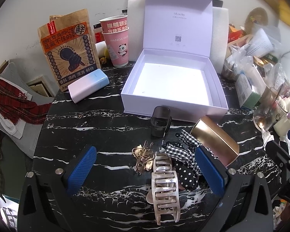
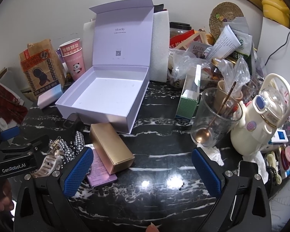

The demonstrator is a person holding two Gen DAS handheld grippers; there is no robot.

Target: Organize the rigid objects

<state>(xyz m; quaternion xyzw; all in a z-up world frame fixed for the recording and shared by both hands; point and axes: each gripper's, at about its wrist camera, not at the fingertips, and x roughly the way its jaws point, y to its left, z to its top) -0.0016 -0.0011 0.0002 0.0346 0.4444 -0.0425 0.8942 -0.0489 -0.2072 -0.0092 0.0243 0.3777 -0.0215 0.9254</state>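
On the dark marble table (image 1: 110,127), between the parted, empty pads of the left gripper (image 1: 145,172), a cream claw clip (image 1: 164,185) is found, tangled beside gold clips (image 1: 143,158) and checked fabric ties (image 1: 183,154). Snagging of these during a lift is judged likely. Behind, the white box (image 1: 174,89) is seen empty. The right gripper (image 2: 143,174) is likewise spread, unloaded.

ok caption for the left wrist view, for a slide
Open left gripper over a cream claw clip on the marble table, empty white box behind.
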